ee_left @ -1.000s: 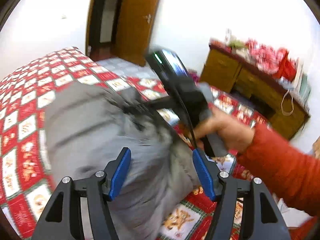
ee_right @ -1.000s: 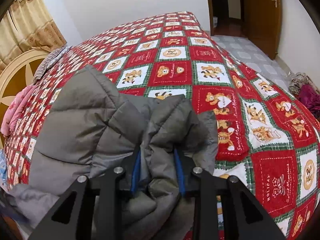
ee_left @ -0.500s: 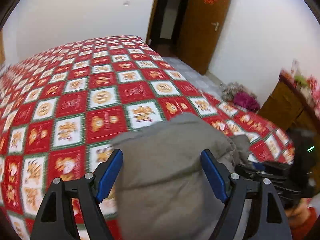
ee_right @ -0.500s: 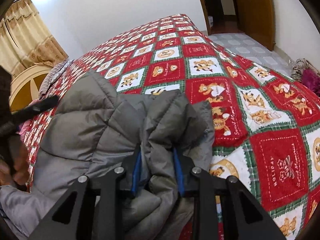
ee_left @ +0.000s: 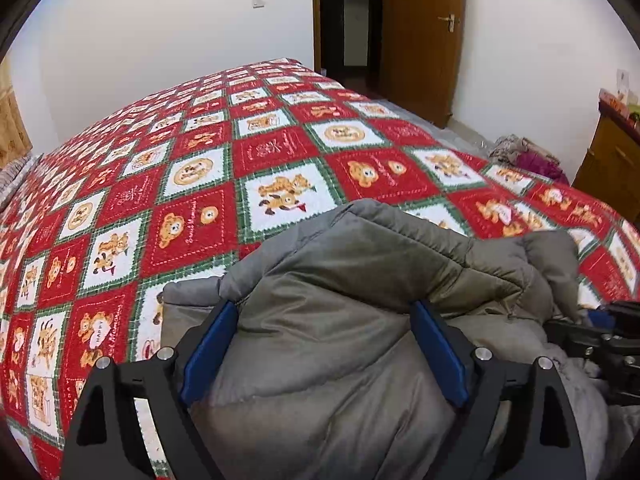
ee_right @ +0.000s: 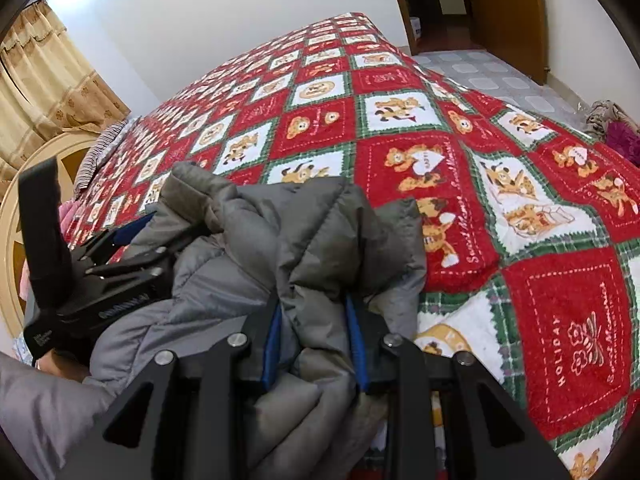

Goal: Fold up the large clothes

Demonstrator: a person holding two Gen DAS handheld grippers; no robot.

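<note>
A grey padded jacket (ee_left: 360,280) lies bunched at the near edge of a bed with a red, white and green bear-pattern quilt (ee_left: 260,148). My left gripper (ee_left: 324,320) is open, its blue pads on either side of a thick fold of the jacket. My right gripper (ee_right: 316,312) is shut on a bunched part of the jacket (ee_right: 312,232) and holds it a little above the quilt (ee_right: 460,120). The right gripper shows at the right edge of the left wrist view (ee_left: 600,332); the left gripper shows at the left of the right wrist view (ee_right: 116,260).
A brown door (ee_left: 424,36) and a dark doorway stand at the far end. A wooden cabinet (ee_left: 608,164) and a heap of clothes (ee_left: 524,156) lie on the right. Curtains (ee_right: 44,76) and a headboard (ee_right: 16,216) are on the left.
My left gripper has swung round from facing the right hand to facing along the bed, and now straddles the jacket fold. My right gripper has kept its hold.
</note>
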